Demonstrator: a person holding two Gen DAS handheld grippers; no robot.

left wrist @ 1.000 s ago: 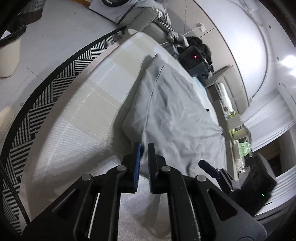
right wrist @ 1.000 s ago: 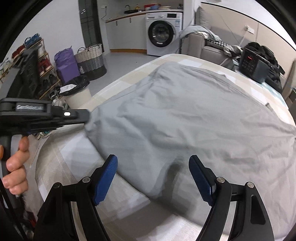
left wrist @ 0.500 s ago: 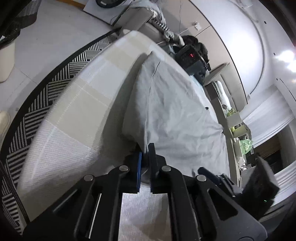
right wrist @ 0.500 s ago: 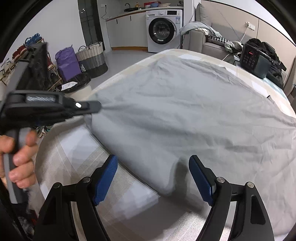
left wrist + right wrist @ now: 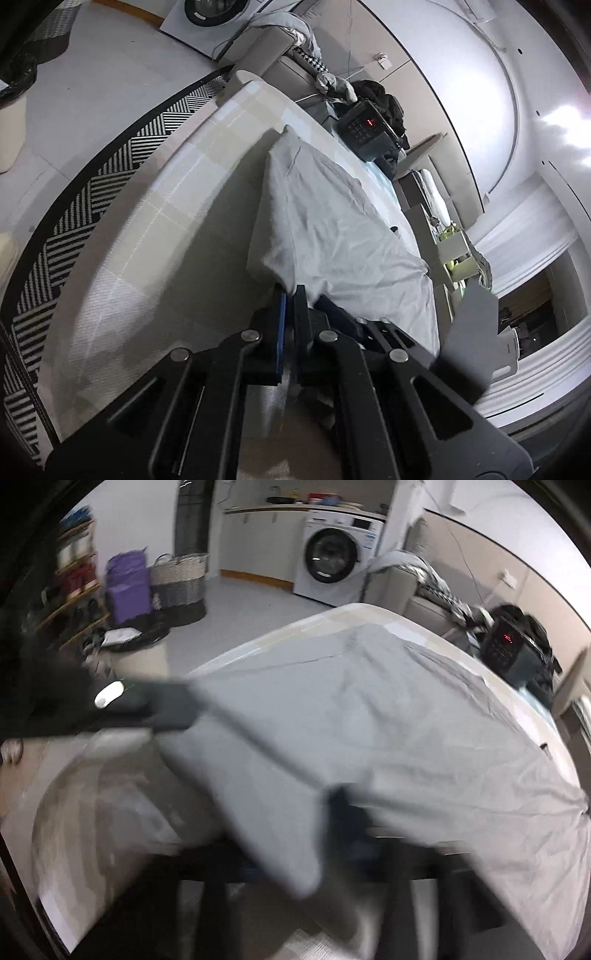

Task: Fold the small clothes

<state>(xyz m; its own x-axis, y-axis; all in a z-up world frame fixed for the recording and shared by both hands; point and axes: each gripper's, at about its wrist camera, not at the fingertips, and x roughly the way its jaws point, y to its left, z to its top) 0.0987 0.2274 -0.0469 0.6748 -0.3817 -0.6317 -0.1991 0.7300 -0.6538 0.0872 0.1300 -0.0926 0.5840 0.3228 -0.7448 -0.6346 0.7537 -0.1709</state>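
Observation:
A grey garment [image 5: 332, 229] lies spread on the cloth-covered table [image 5: 177, 206]. My left gripper [image 5: 290, 295] is shut on the garment's near corner and holds it lifted off the table. In the right wrist view the same garment [image 5: 388, 716] is raised along its near edge and a fold hangs in front of the camera. My right gripper [image 5: 332, 834] is blurred and mostly hidden behind the cloth; one dark fingertip [image 5: 343, 805] shows at the edge. The left gripper also shows in the right wrist view [image 5: 173, 710], at the left, gripping the corner.
A black box with a red display [image 5: 364, 127] stands at the table's far end. A striped rug [image 5: 122, 155] surrounds the table. A washing machine [image 5: 334, 566], baskets [image 5: 179, 583] and a shelf [image 5: 74, 587] stand beyond.
My left gripper has lifted the garment's corner higher and pulled it over. My right gripper moved in to the near edge, and cloth now covers its fingers.

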